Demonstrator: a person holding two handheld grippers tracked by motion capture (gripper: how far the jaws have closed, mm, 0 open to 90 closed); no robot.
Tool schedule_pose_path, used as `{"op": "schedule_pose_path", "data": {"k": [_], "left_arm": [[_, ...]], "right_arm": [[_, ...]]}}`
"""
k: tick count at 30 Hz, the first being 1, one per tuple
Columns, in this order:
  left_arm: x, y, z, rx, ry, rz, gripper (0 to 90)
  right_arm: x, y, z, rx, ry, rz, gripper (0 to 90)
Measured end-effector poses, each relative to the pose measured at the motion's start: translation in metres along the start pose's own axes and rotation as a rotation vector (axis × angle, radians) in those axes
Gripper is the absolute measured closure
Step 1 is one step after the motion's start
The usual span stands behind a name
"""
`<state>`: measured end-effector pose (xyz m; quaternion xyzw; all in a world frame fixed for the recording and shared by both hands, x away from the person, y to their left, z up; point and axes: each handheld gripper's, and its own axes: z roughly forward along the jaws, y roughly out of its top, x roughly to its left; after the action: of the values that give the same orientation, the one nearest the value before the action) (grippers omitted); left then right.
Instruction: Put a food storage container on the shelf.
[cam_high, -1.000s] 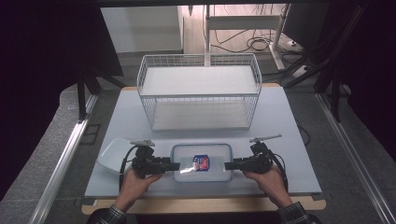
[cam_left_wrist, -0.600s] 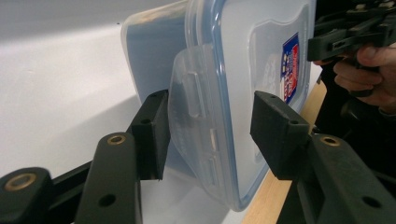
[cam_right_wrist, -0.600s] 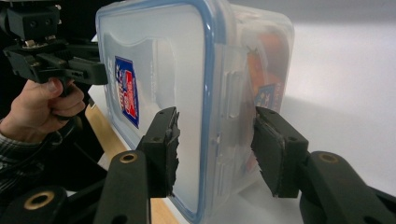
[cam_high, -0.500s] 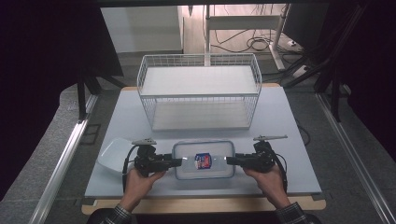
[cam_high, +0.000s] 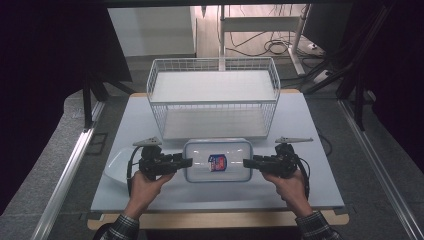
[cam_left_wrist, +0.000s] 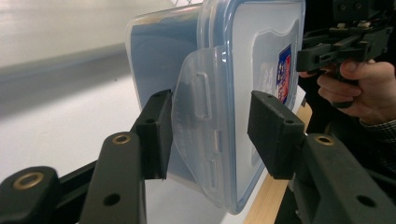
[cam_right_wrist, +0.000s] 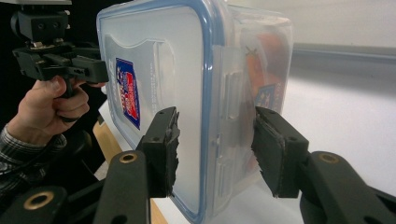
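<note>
Your table (cam_high: 150, 112) runs wide, with bare surface on both flanks and a strip of open top between your hands and its near edge. At the back sits the white wire basket (cam_high: 212, 97), its front wall just beyond the container, so you have little room forward. A white dish (cam_high: 116, 167) lies beside your left hand, near the table's left edge.

The clear lidded container (cam_high: 217, 160) with a blue rim sits in the near middle of the table, between your 2 grippers.

Your left gripper (cam_left_wrist: 210, 133) has just been closing its jaws; they straddle the container's left end, 1 pad against the side latch flap (cam_left_wrist: 196, 121), the other standing off the lid with a gap. Your right gripper (cam_right_wrist: 215, 149) brackets the right end across the rim; whether its pads actually press I cannot tell.
</note>
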<state>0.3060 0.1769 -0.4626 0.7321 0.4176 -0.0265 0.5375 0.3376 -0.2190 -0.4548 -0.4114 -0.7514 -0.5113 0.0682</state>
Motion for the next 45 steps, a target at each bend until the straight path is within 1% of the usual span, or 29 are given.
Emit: {"op": "schedule_pose_path", "data": {"k": [3,6,14,20,28,31,37,40,42,45], "left_arm": [[-0.001,0.007,-0.003,-0.006,-0.001,0.011,51.8],[-0.002,0.015,-0.006,-0.015,-0.007,0.019,52.1],[-0.007,0.038,-0.017,-0.047,-0.004,0.038,52.1],[-0.009,0.059,-0.024,-0.066,-0.001,0.058,52.0],[-0.012,0.094,-0.036,-0.08,0.008,0.088,52.1],[-0.012,0.107,-0.04,-0.086,0.008,0.098,52.1],[-0.008,0.132,-0.045,-0.096,0.011,0.111,52.2],[-0.005,0.143,-0.046,-0.098,0.014,0.11,52.2],[-0.003,0.151,-0.046,-0.097,0.016,0.114,52.2],[0.003,0.163,-0.044,-0.095,0.016,0.109,52.2]], "right_arm": [[0.0,0.005,0.0,-0.009,0.007,-0.005,51.7],[0.003,0.013,-0.002,-0.029,0.007,-0.023,51.7],[0.016,0.042,-0.01,-0.064,-0.005,-0.073,51.7],[0.024,0.064,-0.014,-0.087,-0.011,-0.101,51.6],[0.033,0.096,-0.02,-0.123,-0.01,-0.138,51.6],[0.035,0.106,-0.021,-0.13,-0.01,-0.146,51.6],[0.038,0.132,-0.021,-0.15,-0.012,-0.164,51.5],[0.037,0.144,-0.02,-0.154,-0.01,-0.165,51.5],[0.035,0.151,-0.019,-0.158,-0.01,-0.164,51.4],[0.032,0.16,-0.017,-0.161,-0.009,-0.158,51.4]]}}
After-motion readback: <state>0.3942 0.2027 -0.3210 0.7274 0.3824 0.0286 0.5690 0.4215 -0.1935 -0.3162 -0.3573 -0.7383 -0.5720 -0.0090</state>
